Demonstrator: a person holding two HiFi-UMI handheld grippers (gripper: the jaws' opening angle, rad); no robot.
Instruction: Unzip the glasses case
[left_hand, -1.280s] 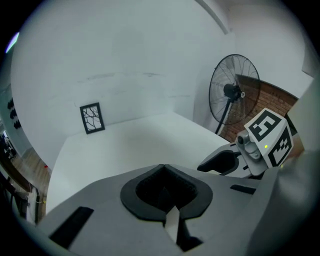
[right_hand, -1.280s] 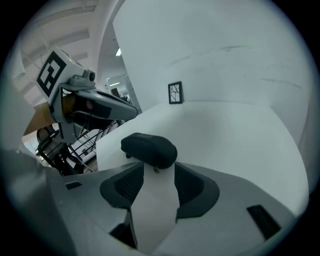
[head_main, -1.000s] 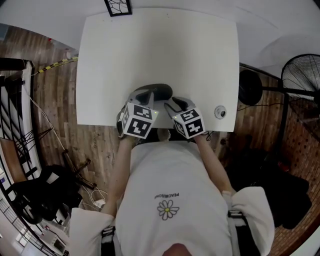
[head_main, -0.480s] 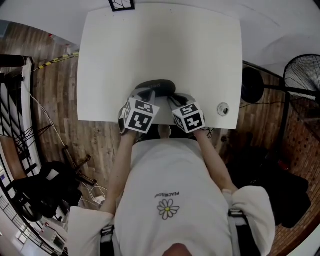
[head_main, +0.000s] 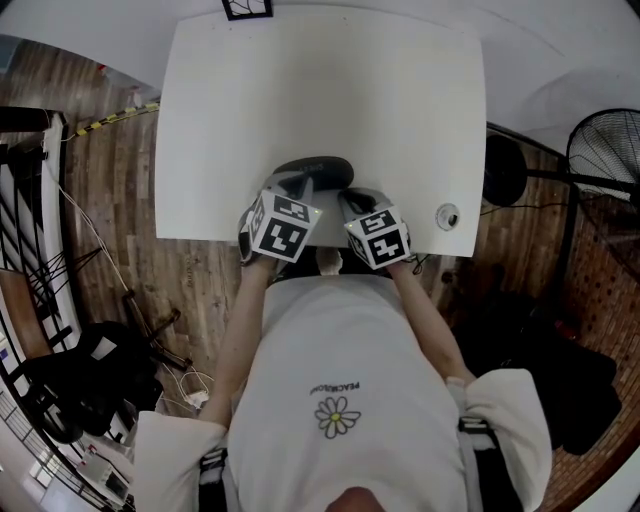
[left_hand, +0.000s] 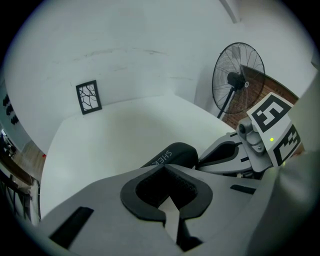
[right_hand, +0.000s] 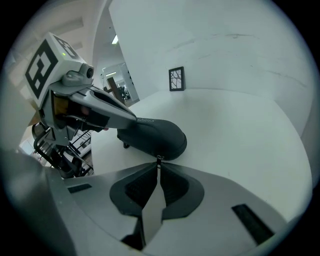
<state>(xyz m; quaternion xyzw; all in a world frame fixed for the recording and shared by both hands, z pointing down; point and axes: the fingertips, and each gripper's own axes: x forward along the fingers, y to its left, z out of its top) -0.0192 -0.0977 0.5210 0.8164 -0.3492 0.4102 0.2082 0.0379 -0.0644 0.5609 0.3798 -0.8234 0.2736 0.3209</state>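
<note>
The glasses case (head_main: 318, 170) lay lengthwise along the desk's (head_main: 400, 100) near edge. The right hand-held gripper (right_hand: 159, 167), its jaws just closed, pinched the zip pull (right_hand: 159, 159) at the case's right end.

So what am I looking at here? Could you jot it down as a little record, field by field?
Surface: white table
Object: dark glasses case, near the table's front edge, closed
Left tool: clamped on the case's end
Right tool: jaws have just been closing, now pinching the zipper pull
Stage: case not yet unzipped
</note>
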